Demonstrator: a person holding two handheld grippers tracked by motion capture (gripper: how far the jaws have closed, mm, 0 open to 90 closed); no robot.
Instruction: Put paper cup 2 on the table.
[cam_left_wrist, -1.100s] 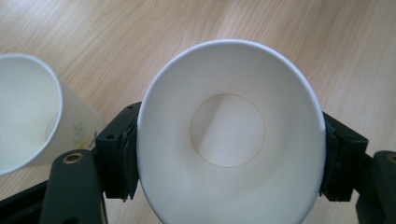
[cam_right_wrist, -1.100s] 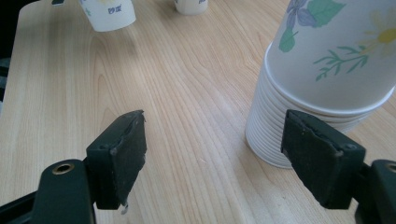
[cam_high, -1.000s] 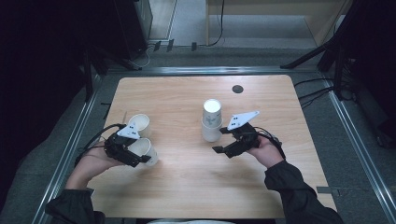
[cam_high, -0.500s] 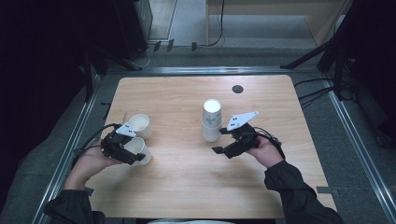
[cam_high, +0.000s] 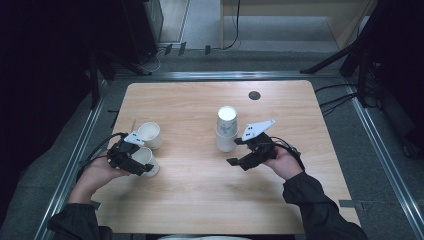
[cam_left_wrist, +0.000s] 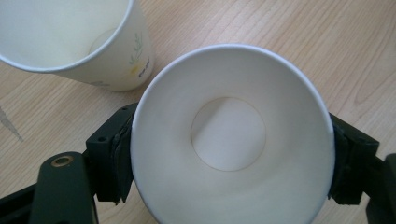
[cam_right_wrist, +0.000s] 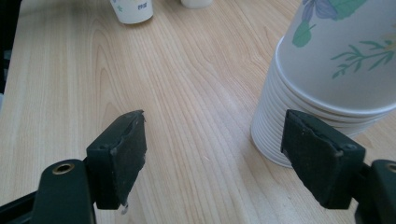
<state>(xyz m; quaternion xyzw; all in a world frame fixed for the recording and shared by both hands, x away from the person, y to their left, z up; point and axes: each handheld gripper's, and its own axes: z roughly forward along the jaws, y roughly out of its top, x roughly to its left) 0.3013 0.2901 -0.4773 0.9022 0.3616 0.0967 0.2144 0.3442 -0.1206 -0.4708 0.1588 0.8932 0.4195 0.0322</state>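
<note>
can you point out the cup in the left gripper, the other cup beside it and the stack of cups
cup in the left gripper (cam_left_wrist: 229, 140), left gripper view, inside bottom
second cup (cam_high: 149, 135), high view, open mouth
stack of cups (cam_high: 226, 131), high view, printed side wall

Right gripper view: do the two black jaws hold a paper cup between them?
No. The right gripper has only bare wooden table between its jaws, and the stack of white paper cups stands outside, beside one jaw.

Cropping the second cup (cam_left_wrist: 70, 42) at the top and left edges in the left gripper view. Losing the held cup (cam_left_wrist: 232, 140) base off the bottom edge, pads mostly hidden behind its rim. Cutting the cup stack (cam_right_wrist: 336, 79) at top and right in the right gripper view.
</note>
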